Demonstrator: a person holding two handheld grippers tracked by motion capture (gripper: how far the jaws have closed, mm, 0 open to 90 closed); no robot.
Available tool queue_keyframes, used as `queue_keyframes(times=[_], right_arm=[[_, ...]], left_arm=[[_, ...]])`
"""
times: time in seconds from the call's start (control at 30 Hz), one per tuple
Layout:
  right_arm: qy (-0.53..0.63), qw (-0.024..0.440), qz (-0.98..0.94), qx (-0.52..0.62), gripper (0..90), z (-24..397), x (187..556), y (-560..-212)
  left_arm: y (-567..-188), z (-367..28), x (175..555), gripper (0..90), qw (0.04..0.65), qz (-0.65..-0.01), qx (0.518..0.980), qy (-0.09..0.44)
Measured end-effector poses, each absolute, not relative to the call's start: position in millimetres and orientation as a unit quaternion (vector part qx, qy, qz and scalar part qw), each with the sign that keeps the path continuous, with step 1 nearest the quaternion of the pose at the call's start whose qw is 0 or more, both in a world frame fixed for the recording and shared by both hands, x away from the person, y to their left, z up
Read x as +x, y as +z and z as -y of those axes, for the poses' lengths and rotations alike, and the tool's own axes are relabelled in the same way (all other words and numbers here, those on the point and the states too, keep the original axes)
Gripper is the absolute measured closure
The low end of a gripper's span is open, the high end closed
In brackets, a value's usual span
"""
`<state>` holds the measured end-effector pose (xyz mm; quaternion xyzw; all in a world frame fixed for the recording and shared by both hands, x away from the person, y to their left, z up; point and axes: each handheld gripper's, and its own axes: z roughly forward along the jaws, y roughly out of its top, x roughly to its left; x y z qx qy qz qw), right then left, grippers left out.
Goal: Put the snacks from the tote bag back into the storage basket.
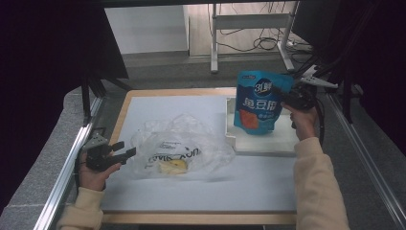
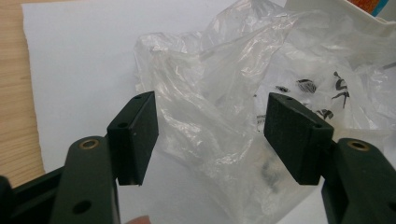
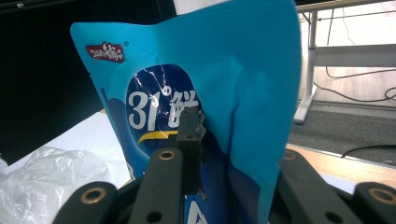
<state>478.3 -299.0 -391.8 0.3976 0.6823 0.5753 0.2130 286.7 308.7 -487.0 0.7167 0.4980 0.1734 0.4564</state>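
Observation:
A blue snack pouch [image 1: 258, 103] stands upright over the white tray [image 1: 231, 140] at the right. My right gripper [image 1: 283, 97] reaches its upper right edge from the side. In the right gripper view the pouch [image 3: 224, 70] runs between the jaws of that gripper [image 3: 231, 149]; one pad sits at its printed face, the other is hidden behind a fold, and the jaws stand apart. A crumpled clear plastic bag [image 1: 182, 143] lies mid-table with something yellow [image 1: 173, 166] inside. My left gripper [image 1: 125, 149] is open at its left edge. Its pads [image 2: 135, 135] flank the film [image 2: 224, 84] without pressing it.
A white sheet [image 1: 158, 105] covers the wooden tabletop. The tray's corner [image 2: 336, 14] shows behind the plastic bag. Metal rails [image 1: 67, 163] run along both table sides. A desk frame and cables [image 1: 253, 33] stand beyond the far edge.

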Motion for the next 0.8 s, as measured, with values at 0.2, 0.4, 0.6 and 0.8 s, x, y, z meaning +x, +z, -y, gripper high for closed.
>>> queue_keyframes(times=[0.2, 0.4, 0.6, 0.8], right_arm=[[0.57, 0.218, -0.686, 0.395, 67.0, 296.3, 473.9, -389.4], [0.562, 0.227, -0.686, 0.404, 58.4, 290.7, 469.9, -390.6], [0.553, 0.24, -0.677, 0.421, 48.3, 294.1, 457.6, -392.6], [0.547, 0.25, -0.668, 0.439, 40.3, 302.5, 445.2, -393.2]], left_arm=[[-485.1, -309.5, 286.5, 35.6, 0.458, -0.498, 0.715, 0.175], [-481.6, -310.4, 285.4, 35.6, 0.464, -0.496, 0.712, 0.177], [-480.5, -308.0, 286.3, 35.5, 0.466, -0.491, 0.715, 0.176], [-477.8, -308.0, 285.3, 35.5, 0.469, -0.489, 0.714, 0.178]])
